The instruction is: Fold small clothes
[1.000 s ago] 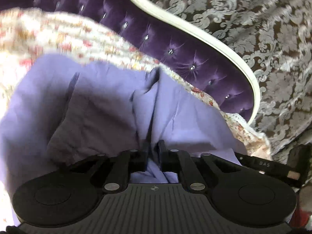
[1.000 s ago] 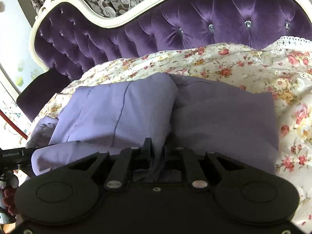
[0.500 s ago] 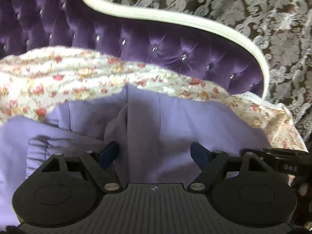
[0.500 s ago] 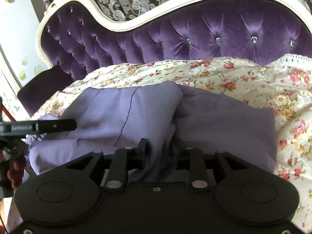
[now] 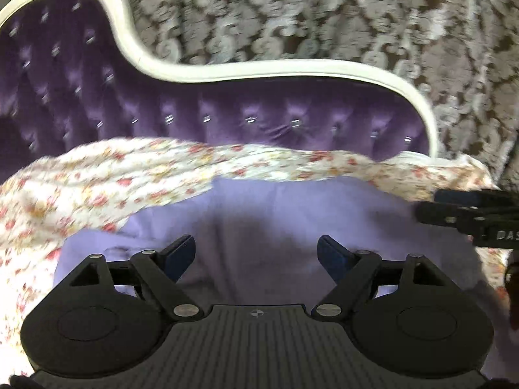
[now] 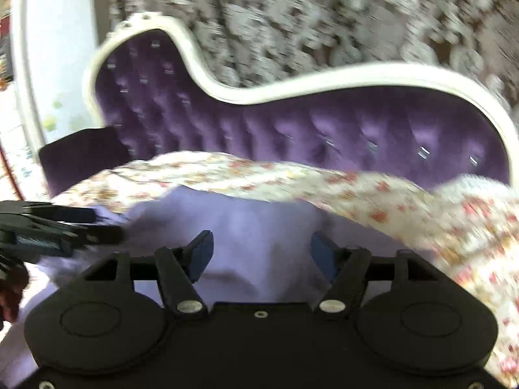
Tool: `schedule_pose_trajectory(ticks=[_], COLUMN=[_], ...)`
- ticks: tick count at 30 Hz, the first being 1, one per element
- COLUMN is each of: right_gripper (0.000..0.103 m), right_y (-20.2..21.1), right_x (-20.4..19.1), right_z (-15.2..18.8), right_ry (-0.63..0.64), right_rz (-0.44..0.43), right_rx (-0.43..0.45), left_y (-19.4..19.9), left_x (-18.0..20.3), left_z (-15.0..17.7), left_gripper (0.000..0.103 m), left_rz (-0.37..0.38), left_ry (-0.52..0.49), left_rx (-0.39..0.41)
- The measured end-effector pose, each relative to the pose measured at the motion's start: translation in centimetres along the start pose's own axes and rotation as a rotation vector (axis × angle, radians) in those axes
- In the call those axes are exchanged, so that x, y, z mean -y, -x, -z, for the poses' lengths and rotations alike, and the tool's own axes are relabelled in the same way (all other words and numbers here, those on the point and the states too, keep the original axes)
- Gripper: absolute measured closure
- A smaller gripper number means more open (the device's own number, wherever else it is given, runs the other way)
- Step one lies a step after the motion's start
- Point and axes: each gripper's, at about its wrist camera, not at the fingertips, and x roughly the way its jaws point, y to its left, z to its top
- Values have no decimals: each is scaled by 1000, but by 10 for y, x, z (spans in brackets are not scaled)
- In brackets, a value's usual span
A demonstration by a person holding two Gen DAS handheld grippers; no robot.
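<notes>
A lilac garment (image 5: 292, 214) lies folded on the floral bedspread (image 5: 97, 178); it also shows in the right wrist view (image 6: 259, 223). My left gripper (image 5: 256, 253) is open and empty just above the garment's near part. My right gripper (image 6: 259, 249) is open and empty above the same garment. The right gripper's fingers (image 5: 470, 214) show at the right edge of the left wrist view; the left gripper's fingers (image 6: 48, 227) show at the left edge of the right wrist view. Both views are motion-blurred.
A purple tufted headboard (image 5: 227, 113) with a white curved frame (image 6: 324, 81) stands behind the bed. A patterned grey-brown curtain (image 5: 324, 16) hangs behind it. A dark purple side panel (image 6: 81, 152) stands at the bed's left.
My left gripper opened first and let go of the cloth, then my right gripper opened and let go. Both grippers pulled back and tilted up; the garment lies flatter.
</notes>
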Motion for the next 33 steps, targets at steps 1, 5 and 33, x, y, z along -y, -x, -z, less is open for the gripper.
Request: schedule_pose_trajectory(ticks=[1,5,33], right_gripper=[32,32,11], right_y=[-2,-19,103], right_x=[-9,-32,-2], right_z=[-1,13,75], right_ry=[16,55,-147], right_rz=[-23,-75,-108], right_rx=[-5,-108,-26], left_y=[-3,-15,113], left_x=[6,20,-1], left_z=[0,21,83], left_gripper=[21,21,11], left_rz=[11,3,-40], left_ry=[-14,-41,47], left_rx=[-8,-98,35])
